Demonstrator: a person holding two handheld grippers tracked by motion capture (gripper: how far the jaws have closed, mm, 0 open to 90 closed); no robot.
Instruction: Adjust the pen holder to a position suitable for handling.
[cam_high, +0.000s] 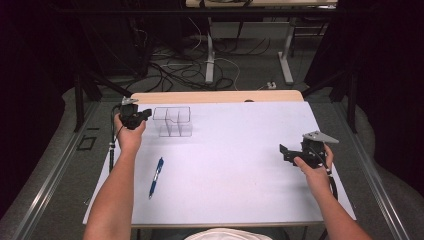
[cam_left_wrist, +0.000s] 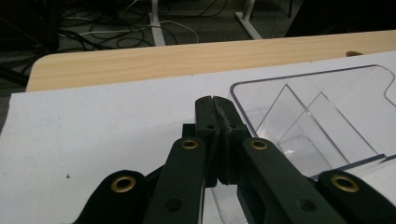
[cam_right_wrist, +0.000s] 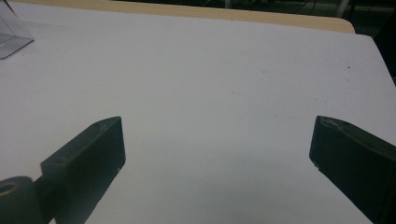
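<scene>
A clear plastic organizer box (cam_high: 172, 121) with inner dividers stands on the white table top (cam_high: 235, 150) at the back left. My left gripper (cam_high: 148, 114) is right at its left wall. In the left gripper view the left gripper (cam_left_wrist: 215, 100) has its jaws pressed together over the rim of the box (cam_left_wrist: 322, 116); I cannot tell if the wall is pinched. My right gripper (cam_high: 283, 151) hovers over the right side of the table. The right gripper (cam_right_wrist: 217, 135) is wide open, with bare white surface between its fingers.
A blue pen (cam_high: 156, 177) lies on the table near the front left, beside the left forearm. A wooden strip (cam_high: 215, 96) runs along the table's far edge. Cables and table legs (cam_high: 210, 55) cover the floor beyond. One corner of the clear box (cam_right_wrist: 11, 35) shows far left.
</scene>
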